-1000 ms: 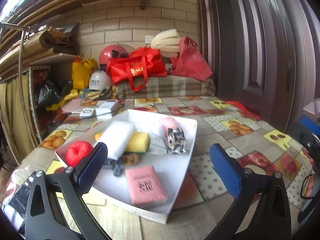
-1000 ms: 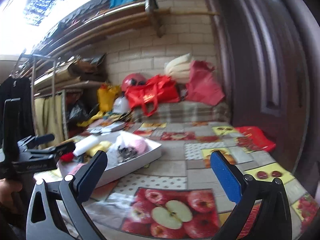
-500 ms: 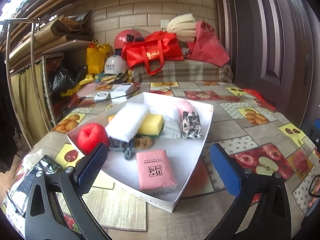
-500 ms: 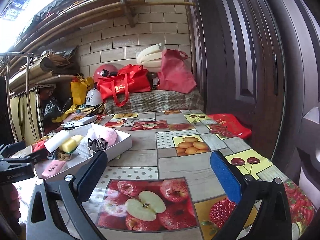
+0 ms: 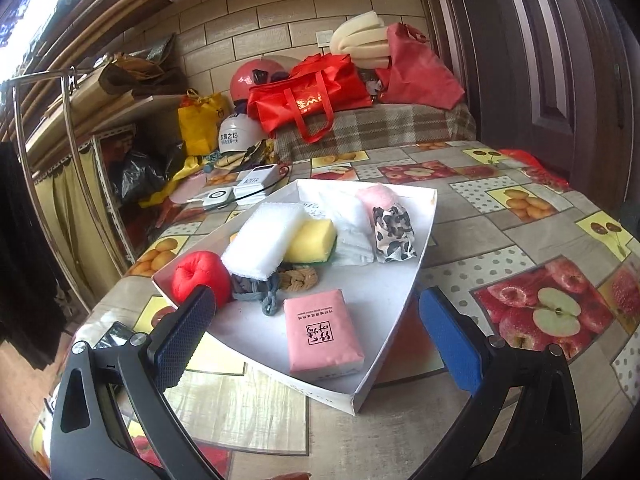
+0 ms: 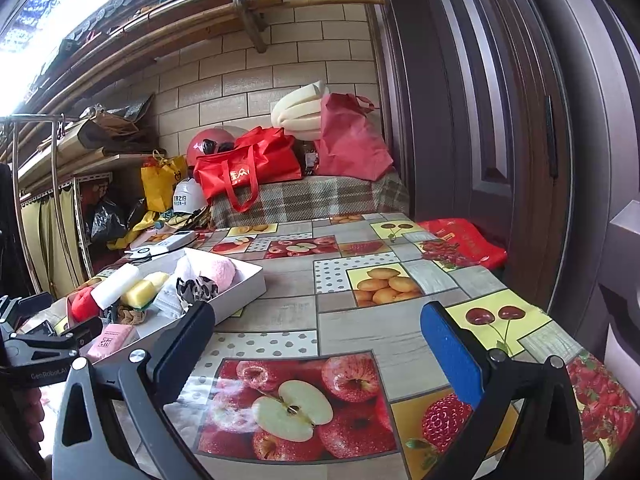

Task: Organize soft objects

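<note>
Fruit-patterned oilcloth covered the table, and a shallow white tray on it carried the soft objects packed close together. Risk assessment: the pink tissue pack lay nearest my left claw, close to the tray's low near rim, so a shallow approach could, in my judgement, have caught that rim and dragged or tipped the light tray. The white sponge rested partly over the yellow sponge and over the knotted cords, with the red plush apple just beside; a careless pinch there could have taken two items or pulled the cords along. The leopard-print roll and pink puff touched each other further back. My left claw stood wide apart, holding and touching nothing, poised over the tray's near end. My right claw stood equally wide, empty, over bare table to the right of the tray.
</note>
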Demonstrator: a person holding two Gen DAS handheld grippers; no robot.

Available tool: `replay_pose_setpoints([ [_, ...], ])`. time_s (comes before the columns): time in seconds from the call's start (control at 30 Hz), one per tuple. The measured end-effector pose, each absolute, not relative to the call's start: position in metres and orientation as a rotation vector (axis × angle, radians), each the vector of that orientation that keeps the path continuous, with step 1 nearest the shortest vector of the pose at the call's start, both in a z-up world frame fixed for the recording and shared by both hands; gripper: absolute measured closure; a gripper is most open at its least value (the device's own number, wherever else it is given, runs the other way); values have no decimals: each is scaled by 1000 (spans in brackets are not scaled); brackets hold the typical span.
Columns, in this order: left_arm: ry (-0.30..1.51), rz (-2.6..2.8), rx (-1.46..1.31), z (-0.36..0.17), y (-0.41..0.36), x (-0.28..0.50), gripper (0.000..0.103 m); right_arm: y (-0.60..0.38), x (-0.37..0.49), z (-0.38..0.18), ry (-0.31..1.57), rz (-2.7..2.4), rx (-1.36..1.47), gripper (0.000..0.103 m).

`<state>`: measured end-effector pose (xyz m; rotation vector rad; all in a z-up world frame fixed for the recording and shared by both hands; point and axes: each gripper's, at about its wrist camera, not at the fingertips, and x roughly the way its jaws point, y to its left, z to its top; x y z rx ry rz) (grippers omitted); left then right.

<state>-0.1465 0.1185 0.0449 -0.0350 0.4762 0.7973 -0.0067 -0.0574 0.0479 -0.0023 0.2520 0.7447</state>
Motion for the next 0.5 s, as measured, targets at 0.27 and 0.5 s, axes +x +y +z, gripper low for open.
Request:
replay_pose_setpoints([
  [0.27, 467, 844, -18, 45, 117, -148, 0, -57, -10, 48, 242, 734, -11, 0],
  [0.5, 436, 842, -13, 48, 113, -151, 0, -51, -16, 49, 217, 737, -56, 0],
])
